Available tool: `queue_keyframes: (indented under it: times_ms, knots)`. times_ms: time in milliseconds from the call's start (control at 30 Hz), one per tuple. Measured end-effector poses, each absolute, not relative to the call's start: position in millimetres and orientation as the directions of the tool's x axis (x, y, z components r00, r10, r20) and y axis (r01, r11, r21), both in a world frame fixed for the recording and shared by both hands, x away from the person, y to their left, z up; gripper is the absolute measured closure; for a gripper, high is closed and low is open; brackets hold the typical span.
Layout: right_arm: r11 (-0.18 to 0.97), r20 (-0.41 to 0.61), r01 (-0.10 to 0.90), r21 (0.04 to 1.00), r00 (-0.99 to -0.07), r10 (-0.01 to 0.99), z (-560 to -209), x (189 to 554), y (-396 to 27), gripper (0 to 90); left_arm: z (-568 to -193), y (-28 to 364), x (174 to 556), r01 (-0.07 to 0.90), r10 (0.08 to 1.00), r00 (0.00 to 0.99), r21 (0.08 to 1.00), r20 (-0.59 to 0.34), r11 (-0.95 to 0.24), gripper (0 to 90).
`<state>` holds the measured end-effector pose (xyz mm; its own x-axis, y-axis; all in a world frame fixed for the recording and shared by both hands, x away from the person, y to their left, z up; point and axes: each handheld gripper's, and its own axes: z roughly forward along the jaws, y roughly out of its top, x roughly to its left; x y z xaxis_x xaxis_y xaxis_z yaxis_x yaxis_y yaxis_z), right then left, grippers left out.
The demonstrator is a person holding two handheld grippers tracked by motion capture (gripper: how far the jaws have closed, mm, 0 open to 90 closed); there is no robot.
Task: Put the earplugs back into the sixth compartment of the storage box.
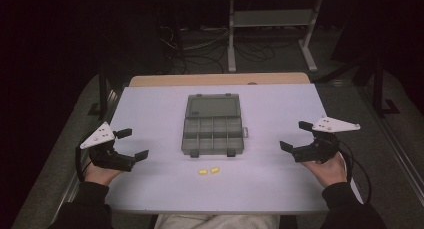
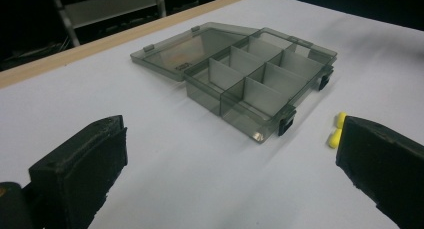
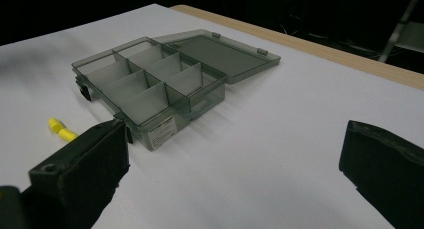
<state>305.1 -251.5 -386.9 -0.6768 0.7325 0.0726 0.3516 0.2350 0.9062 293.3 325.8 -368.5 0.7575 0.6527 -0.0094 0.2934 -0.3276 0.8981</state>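
- Tools are resting at opposite sides of the table [image 1: 165,189]: the left tool [image 1: 131,144] is sitting near the left edge, the right tool [image 1: 295,135] near the right edge, each held in one of the person's hands.
- Left tool jaws are standing wide apart with nothing between them; in the left gripper view the two black jaws are framing bare table surface.
- Right tool jaws are likewise standing wide apart and gripping nothing; in the right gripper view the jaws are rising at the lower left and lower right with bare table between them.
- Both tools are pointing inward toward the middle of the table, well apart from the things lying there.
- A grey see-through box [image 1: 212,136] is lying at the centre of the table between the two tools, with its lid [image 1: 212,106] folded fully open and lying flat on the far side.
- The box tray is showing eight compartments in two rows, divided by thin walls; two dark latches are sitting on its near edge.
- Two small yellow pieces [image 1: 208,171] are lying on the table just in front of the box, close beside each other, outside every compartment.
- In the left gripper view the yellow pieces [image 2: 336,130] are lying next to the inner edge of the right-hand jaw; in the right gripper view the yellow pieces [image 3: 61,129] are lying just above the left-hand jaw.
- A bare wooden strip is showing along the far edge of the table.
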Motion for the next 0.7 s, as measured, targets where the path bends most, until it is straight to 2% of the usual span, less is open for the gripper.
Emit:
queue_keyframes:
  times_ms: [367,700]
  knots:
    - [0.235,0.073,0.353,0.906,-0.676,0.733,-386.6,304.7,-252.1,0.0,-346.4,297.8,303.4,0.239,0.579,0.812,0.864,0.072,-0.442,0.0]
    - [0.233,0.071,0.347,0.908,-0.678,0.732,-386.1,304.1,-251.9,0.0,-340.5,276.1,309.8,0.219,0.532,0.841,0.84,0.094,-0.496,0.0]
